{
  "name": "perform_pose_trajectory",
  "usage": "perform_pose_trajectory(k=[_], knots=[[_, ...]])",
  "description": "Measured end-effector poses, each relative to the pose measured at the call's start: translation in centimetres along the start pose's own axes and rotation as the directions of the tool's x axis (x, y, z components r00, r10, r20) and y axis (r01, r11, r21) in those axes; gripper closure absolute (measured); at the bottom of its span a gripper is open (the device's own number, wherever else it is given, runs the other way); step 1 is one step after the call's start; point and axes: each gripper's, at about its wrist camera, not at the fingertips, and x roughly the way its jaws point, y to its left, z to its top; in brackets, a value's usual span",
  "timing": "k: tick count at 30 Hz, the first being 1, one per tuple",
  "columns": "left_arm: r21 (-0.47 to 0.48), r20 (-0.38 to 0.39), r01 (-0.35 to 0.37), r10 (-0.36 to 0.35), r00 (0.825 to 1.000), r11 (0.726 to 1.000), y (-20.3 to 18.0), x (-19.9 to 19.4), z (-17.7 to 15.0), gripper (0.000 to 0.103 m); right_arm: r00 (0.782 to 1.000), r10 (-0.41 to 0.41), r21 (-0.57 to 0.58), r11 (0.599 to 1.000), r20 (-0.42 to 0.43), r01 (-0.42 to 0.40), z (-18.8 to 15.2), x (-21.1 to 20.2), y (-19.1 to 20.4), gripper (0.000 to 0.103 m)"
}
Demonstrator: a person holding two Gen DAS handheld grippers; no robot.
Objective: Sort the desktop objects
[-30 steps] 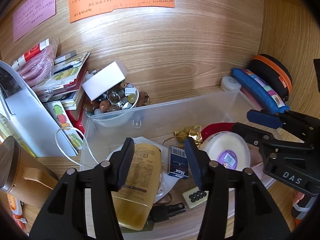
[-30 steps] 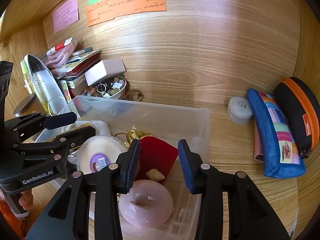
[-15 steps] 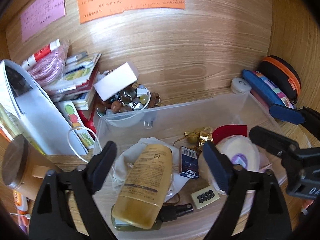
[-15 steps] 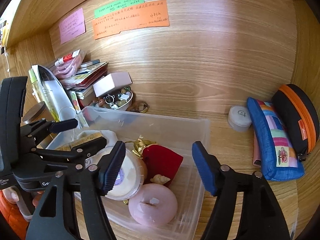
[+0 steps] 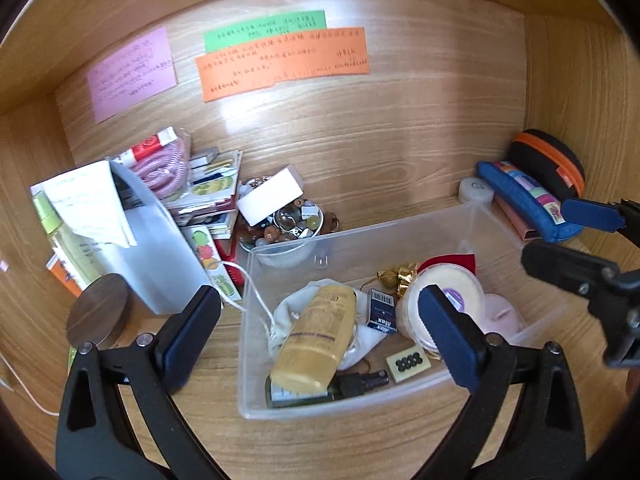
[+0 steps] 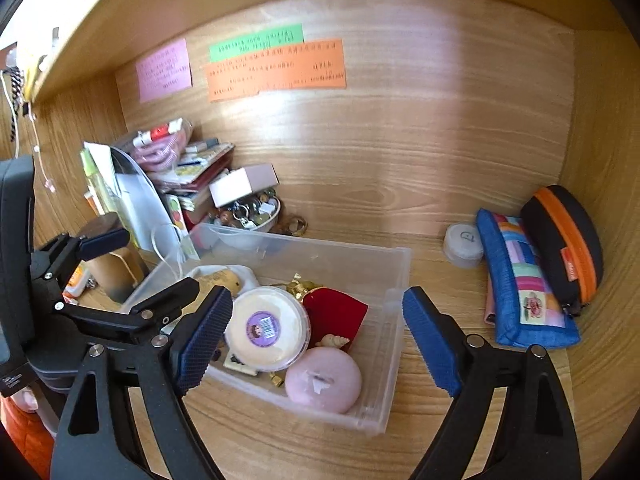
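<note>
A clear plastic bin (image 5: 404, 400) (image 6: 396, 276) sits on the wooden desk. It holds a tan bottle (image 5: 316, 340), a round white jar (image 5: 448, 292) (image 6: 266, 328), a pink round case (image 6: 323, 380), a red pouch (image 6: 336, 312) and small items. My left gripper (image 5: 320, 336) is open wide and empty, held back above the bin's front. My right gripper (image 6: 316, 340) is open wide and empty, above the bin's near right part. Each gripper shows at the edge of the other's view.
A bowl of beads (image 5: 286, 228) with a white box (image 5: 270, 196) on it stands behind the bin. Books, a pink cord pack (image 5: 164, 164) and a white folder (image 5: 152, 248) crowd the left. A blue pouch (image 6: 524, 280), black-orange case (image 6: 564, 248) and small white tub (image 6: 464, 244) lie right.
Both grippers have opened from a narrow gap to wide and have pulled back and up from the bin, so more of the desk and the back wall shows.
</note>
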Motion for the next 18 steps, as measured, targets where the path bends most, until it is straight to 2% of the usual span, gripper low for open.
perform_pose_trajectory(k=[3,7,8,18], knots=[[-0.008,0.015,0.007,-0.007,1.0,1.0,0.1,-1.3,-0.5,0.003,1.0,-0.001,0.009,1.0,0.019,0.001,-0.1,-1.5,0.0,0.017],[-0.013,0.029,0.017,-0.016,0.999,1.0,0.2,-3.2,-1.3,0.001,0.999,-0.019,0.024,1.0,0.051,0.018,-0.7,-3.3,0.0,0.002],[-0.016,0.03,0.02,-0.02,0.999,1.0,0.2,-3.5,-1.5,0.001,0.998,-0.03,0.03,0.999,0.062,0.028,-0.9,-3.8,0.0,0.0],[-0.082,0.02,0.06,-0.058,0.998,0.995,1.0,-6.2,-3.4,0.001,0.995,-0.083,0.043,0.996,0.06,0.08,-3.4,-5.8,0.4,0.0]])
